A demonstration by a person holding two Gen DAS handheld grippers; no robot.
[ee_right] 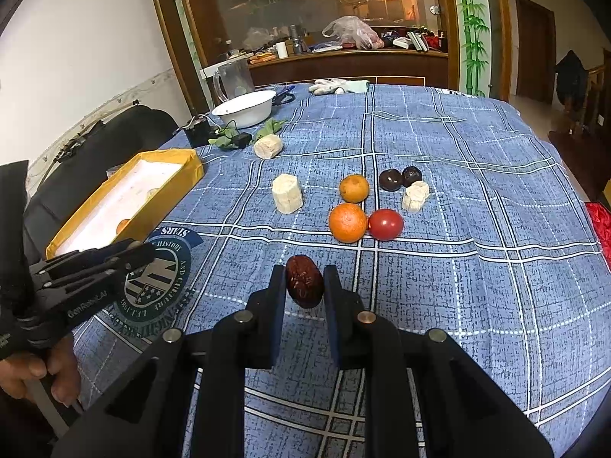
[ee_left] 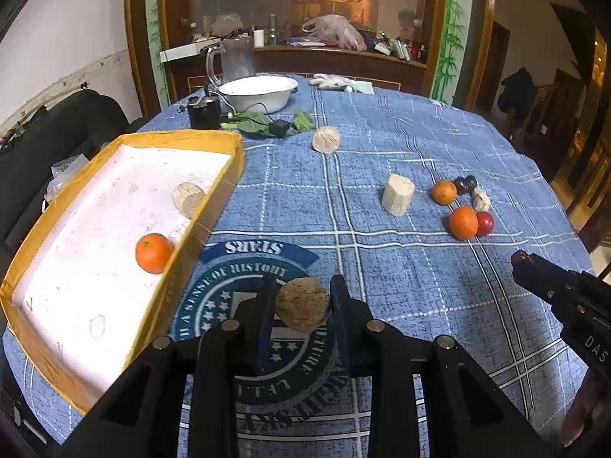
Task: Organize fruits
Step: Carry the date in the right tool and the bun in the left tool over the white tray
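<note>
Left hand-held gripper (ee_left: 301,305): pinches a round brown, rough-skinned fruit (ee_left: 302,308) between its two dark pads, held above the printed emblem (ee_left: 244,294) on the cloth, just right of the yellow tray
Right hand-held gripper (ee_right: 304,286): pinches a dark red wrinkled date (ee_right: 304,281) between its pads, above the cloth and nearer the camera than the fruit cluster
Person's hand (ee_right: 34,370): grips the handle of the left tool, seen at the lower left of the right wrist view
Bench (ee_left: 401,278): round, covered by a blue checked cloth
Yellow tray (ee_left: 229,141): white inside, on the left part of the bench; holds an orange (ee_left: 153,252) near its right wall, and a pale cut chunk (ee_left: 188,199) farther back against the same wall
Fruit cluster: two oranges, the nearer one (ee_right: 347,222) touching a red tomato-like fruit (ee_right: 385,224), the farther one (ee_right: 354,188) just behind; two dark round fruits (ee_right: 400,178) side by side, and a pale knobbly piece (ee_right: 415,195) just in front of them
Pale cylinder (ee_right: 287,193): stands upright, left of the cluster, apart from it
Second pale chunk (ee_right: 268,146): farther back, next to the green leaves (ee_right: 229,138)
White bowl (ee_right: 244,108): at the far left edge of the bench, a clear jug (ee_right: 232,78) behind it
White glove (ee_right: 330,86): lies at the far edge of the bench
</note>
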